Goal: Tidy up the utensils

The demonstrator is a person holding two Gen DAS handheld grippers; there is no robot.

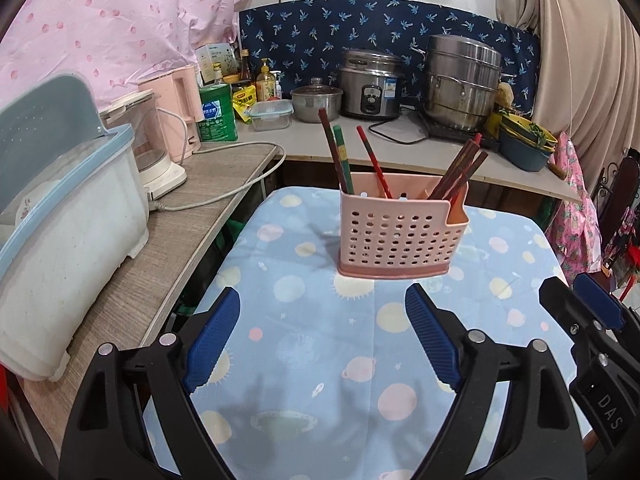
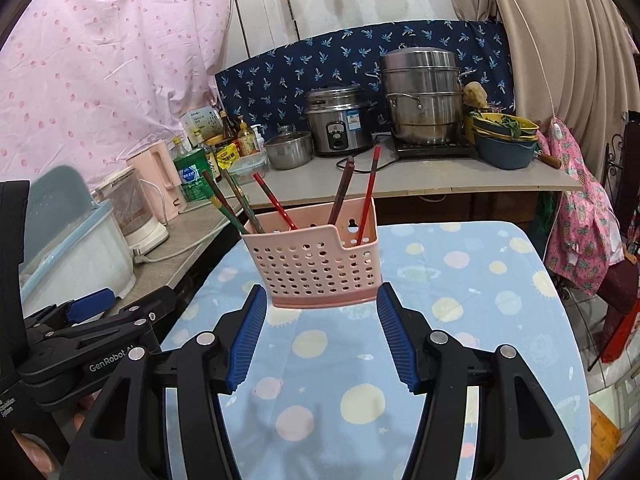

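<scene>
Pink holder (image 1: pixel 402 232) upright on tabletop (image 1: pixel 320 360), ahead of both tools, chopsticks (image 1: pixel 456 172) already standing in compartments. Left tool (image 1: pixel 322 338) wide open, empty, holder well ahead of tips. Right tool (image 2: pixel 322 334) about half open, empty, holder's base just beyond tips, jaws flanking it but apart; likely lined up for grab.

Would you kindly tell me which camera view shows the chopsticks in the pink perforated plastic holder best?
The left wrist view: the wooden chopsticks fan apart above the pink perforated plastic holder, nothing overlapping them. The right wrist view shows the chopsticks closer, but the holder's base sits level with that gripper's pads.
</scene>
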